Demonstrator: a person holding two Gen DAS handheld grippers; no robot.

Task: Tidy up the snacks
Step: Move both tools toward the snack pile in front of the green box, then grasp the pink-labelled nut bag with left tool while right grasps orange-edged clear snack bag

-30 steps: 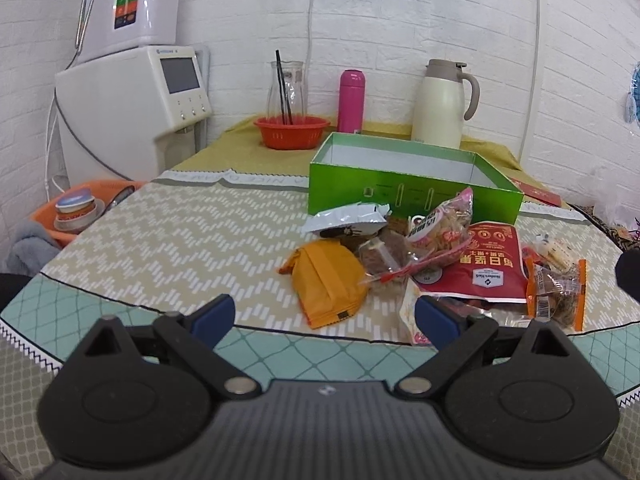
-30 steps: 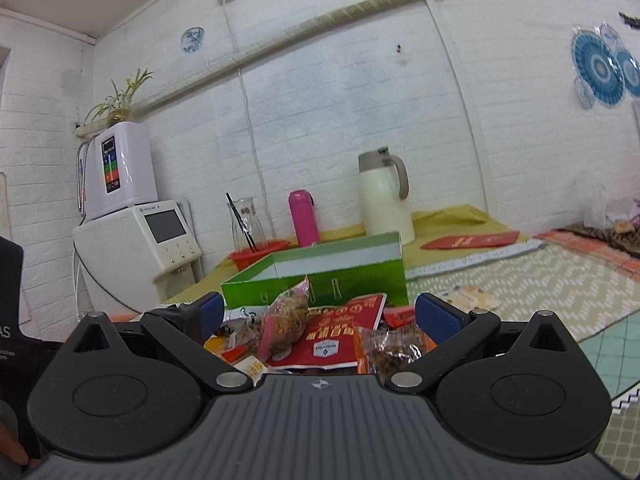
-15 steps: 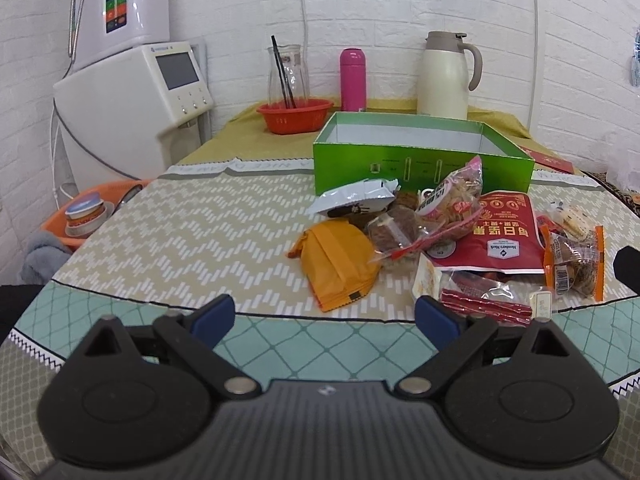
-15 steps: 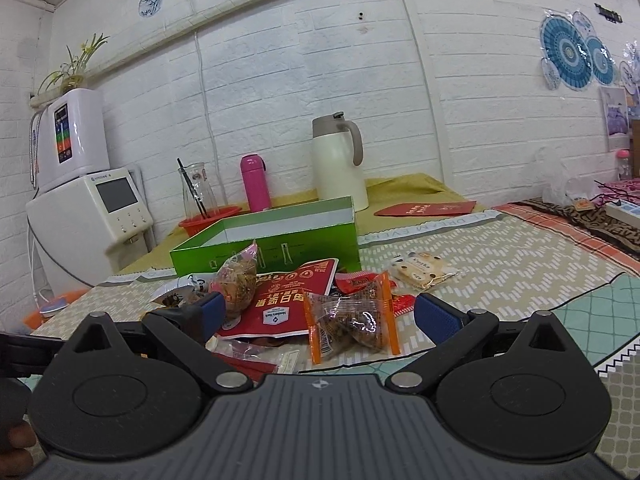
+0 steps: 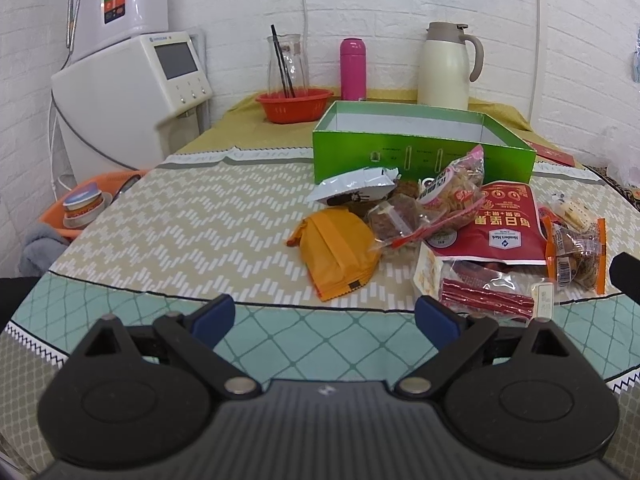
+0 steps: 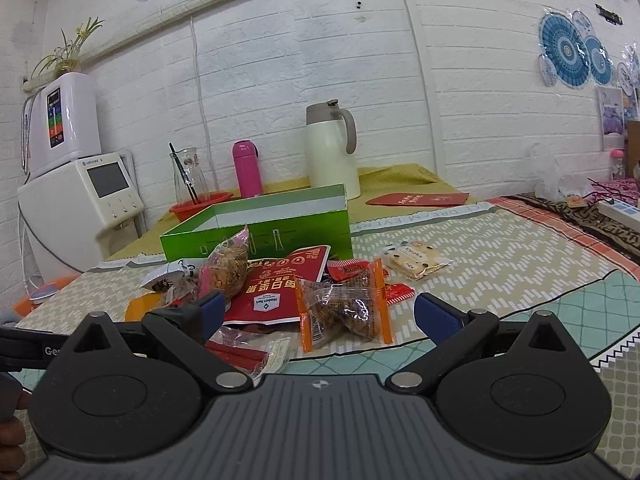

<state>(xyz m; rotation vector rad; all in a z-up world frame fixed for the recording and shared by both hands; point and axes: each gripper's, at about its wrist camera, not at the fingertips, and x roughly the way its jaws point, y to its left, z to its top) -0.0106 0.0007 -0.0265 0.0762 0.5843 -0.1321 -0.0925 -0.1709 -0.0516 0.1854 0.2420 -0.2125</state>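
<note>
- A heap of crinkly plastic snack packets (image 5: 440, 224) lay on the patterned worktop (image 5: 192, 216), just before the open green cardboard box (image 5: 420, 140).
- Left claw (image 5: 324, 316) and right claw (image 6: 316, 316) both gaped, empty.
- Overlapping slippery wrappers risked dragging neighbours along.

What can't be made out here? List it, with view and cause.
- Floor of the green box, both views: its near wall hides it.
- Brown snacks behind the silver packet, left view: packets overlap them.
- Orange packet, right view: mostly behind a gripper finger.
- Red envelope lettering: too small.
</note>
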